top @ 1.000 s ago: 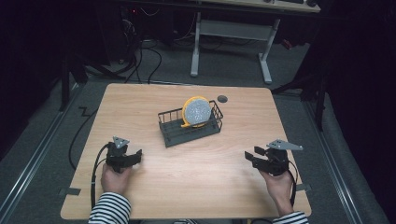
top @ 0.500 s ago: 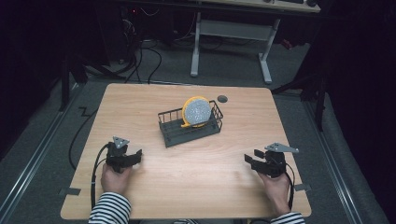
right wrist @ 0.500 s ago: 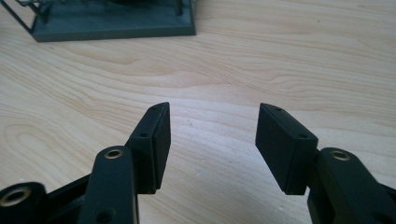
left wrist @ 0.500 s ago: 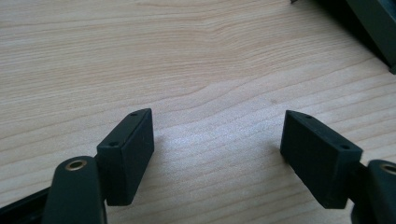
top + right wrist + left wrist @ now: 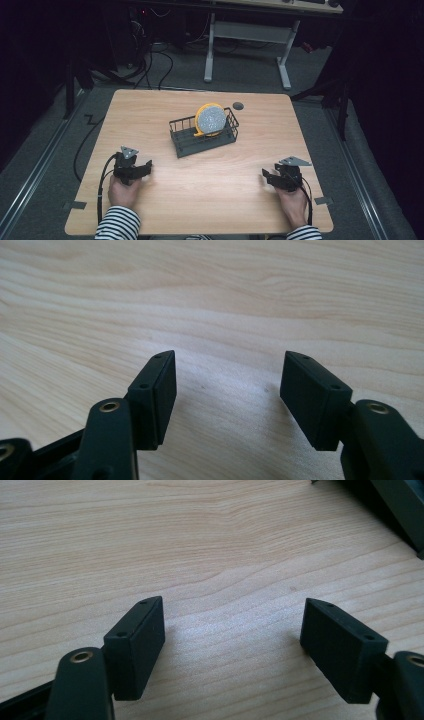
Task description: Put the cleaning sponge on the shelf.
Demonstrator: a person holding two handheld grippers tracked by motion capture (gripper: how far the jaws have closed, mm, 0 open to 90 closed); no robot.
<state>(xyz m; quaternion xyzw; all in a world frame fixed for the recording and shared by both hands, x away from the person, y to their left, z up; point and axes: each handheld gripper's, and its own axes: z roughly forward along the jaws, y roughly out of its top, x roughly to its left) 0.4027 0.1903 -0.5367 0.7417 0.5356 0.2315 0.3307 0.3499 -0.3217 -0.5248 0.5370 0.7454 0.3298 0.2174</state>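
Observation:
A dark wire basket [image 5: 186, 141] stands near the middle of the wooden table [image 5: 200, 200], and a round speckled grey plate with a yellow rim [image 5: 210, 119] leans upright inside it. My left gripper [image 5: 143, 168] rests on the table at the front left, held by a hand in a striped sleeve. In the left gripper view its jaws stand wide apart over bare wood, left gripper [image 5: 232, 625] open and holding nothing. My right gripper [image 5: 268, 179] rests at the front right. The right gripper [image 5: 227, 374] is open too, with only wood between its jaws.
A small dark round disc [image 5: 238, 105] lies near the table's far edge. A dark corner of the basket [image 5: 400, 505] shows in the left gripper view at the top right. Cables [image 5: 102, 185] trail from the grippers toward the front edge. A white desk frame [image 5: 247, 35] stands behind the table.
The right gripper has slid a little lower toward the front edge of the table. The left gripper, basket and plate have not moved.

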